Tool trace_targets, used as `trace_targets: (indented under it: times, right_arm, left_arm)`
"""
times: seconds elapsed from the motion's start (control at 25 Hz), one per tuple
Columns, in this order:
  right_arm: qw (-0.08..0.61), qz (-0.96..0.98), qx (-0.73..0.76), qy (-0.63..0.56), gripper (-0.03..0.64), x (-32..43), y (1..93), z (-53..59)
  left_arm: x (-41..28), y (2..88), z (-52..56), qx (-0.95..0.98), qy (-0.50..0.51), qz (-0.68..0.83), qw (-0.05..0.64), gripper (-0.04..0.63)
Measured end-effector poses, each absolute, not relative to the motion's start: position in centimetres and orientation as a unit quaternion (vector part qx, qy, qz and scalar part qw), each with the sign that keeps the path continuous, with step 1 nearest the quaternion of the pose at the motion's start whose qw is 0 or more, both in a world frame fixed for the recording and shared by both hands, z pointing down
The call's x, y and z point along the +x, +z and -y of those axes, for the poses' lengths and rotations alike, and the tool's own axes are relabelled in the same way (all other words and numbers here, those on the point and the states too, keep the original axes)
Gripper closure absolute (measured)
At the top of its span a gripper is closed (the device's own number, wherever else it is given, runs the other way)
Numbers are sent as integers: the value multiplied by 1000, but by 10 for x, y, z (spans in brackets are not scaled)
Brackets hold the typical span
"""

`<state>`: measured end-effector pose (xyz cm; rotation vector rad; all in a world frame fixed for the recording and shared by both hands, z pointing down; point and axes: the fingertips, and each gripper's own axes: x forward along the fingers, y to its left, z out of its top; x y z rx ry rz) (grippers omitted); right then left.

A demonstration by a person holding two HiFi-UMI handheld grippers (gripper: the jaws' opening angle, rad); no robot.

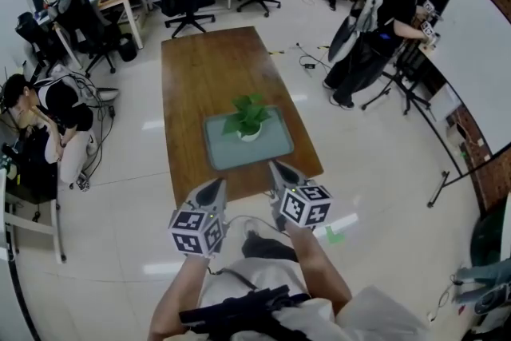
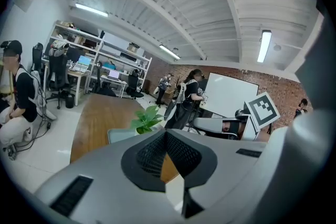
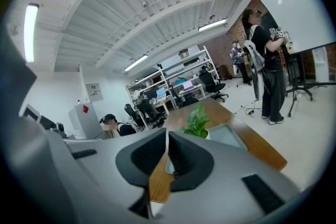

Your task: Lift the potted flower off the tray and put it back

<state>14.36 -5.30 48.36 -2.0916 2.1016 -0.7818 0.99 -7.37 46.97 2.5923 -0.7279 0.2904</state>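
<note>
From the head view, the potted flower stands upright in its white pot on the grey tray, which lies on the near half of the wooden worktop. The pot sits a little toward the tray's 12 o'clock side. The left tongs and right tongs hang at the worktop's 6 o'clock edge. The plant is at 12 o'clock from them, near but apart, and slightly closer to the right pair. Nothing has hold of the pot. My reading is that the lift has not begun, so the reach, the grasp, the raise and the setting back are all left. A finished cycle would look the same, though.

In the left gripper view, the left tongs are clenched, their dark pads meeting at the tip with nothing held. Past that tip, at about 11 o'clock, the potted flower rises from the tray, clear of the jaws.

In the right gripper view, the right tongs are likewise clenched and empty. The potted flower shows at about 1 o'clock beyond them, standing on the tray. Both pairs would need to part before closing on the pot.
</note>
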Motion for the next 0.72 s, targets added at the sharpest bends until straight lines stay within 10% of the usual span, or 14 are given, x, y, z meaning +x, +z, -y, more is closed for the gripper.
trace_targets:
  times: [0.72]
  right_arm:
    - [10, -631, -712, -307, 456, 232, 557, 145]
  left_arm:
    - [93, 499, 133, 936, 145, 243, 211, 595]
